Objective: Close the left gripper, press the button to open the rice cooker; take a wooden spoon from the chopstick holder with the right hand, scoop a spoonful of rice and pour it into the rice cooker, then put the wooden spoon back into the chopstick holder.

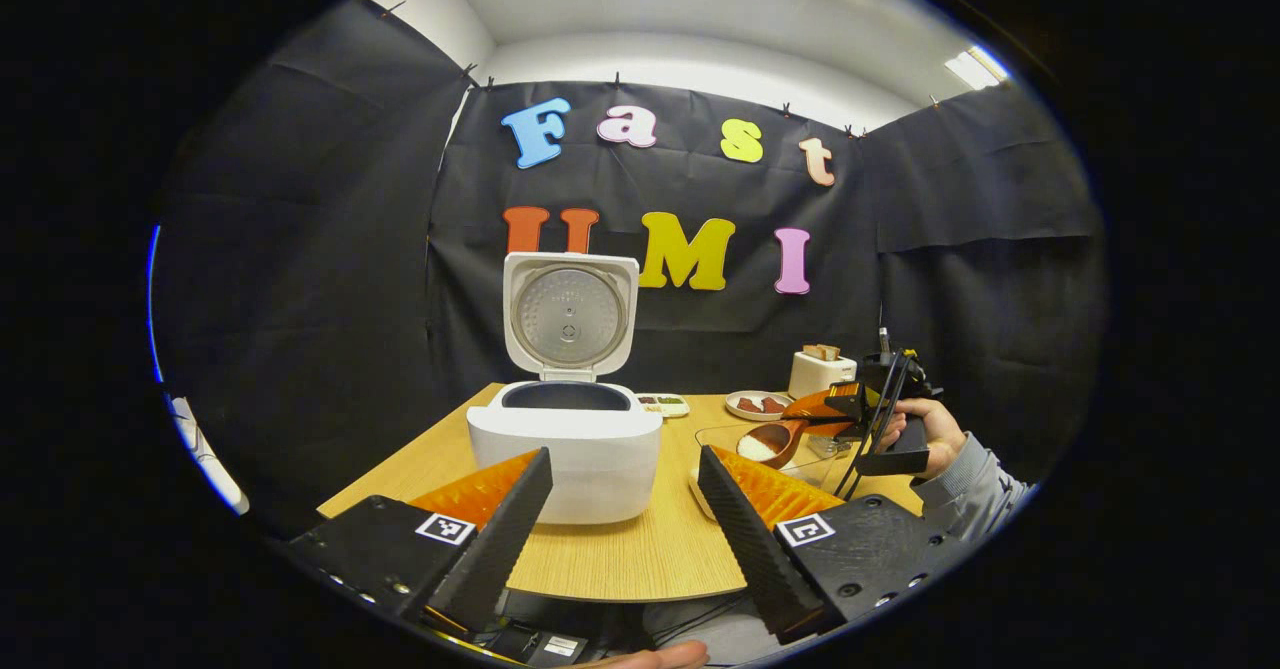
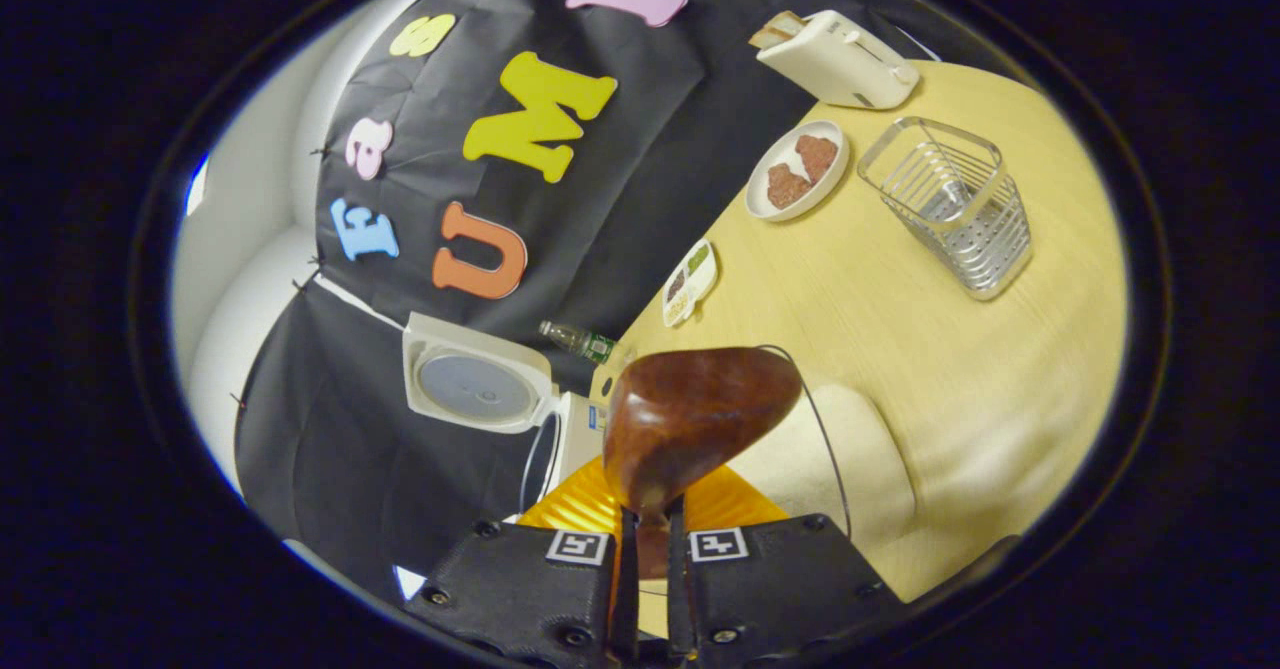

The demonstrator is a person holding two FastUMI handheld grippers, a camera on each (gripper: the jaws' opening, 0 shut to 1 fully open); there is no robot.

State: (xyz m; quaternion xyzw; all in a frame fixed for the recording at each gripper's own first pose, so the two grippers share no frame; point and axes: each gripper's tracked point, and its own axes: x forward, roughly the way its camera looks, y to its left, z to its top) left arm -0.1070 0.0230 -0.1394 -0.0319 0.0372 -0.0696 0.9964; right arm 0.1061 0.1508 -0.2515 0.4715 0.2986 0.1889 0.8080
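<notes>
Nearest the camera in the left gripper view, the left tool (image 1: pixel 622 509) hangs over the near edge of the desk (image 1: pixel 640 549) with its two fingers spread wide and nothing between them. Just beyond it the rice cooker (image 1: pixel 566 444) stands on the desk with its lid (image 1: pixel 569 314) swung fully upright, the inner pot open to view. To the right of the cooker, the right tool (image 1: pixel 850 411), held by a hand (image 1: pixel 925 434) in a grey sleeve, is clamped on the handle of the wooden spoon (image 1: pixel 775 441), whose bowl carries white rice above a clear container (image 1: pixel 800 464). In the right gripper view, that tool's (image 2: pixel 650 549) fingers sit nearly together on the spoon's (image 2: pixel 695 414) neck, the underside of the bowl facing the camera. The wire chopstick holder (image 2: pixel 950 204) stands well apart, near a plate (image 2: pixel 797 169) and a toaster (image 2: pixel 835 57).
</notes>
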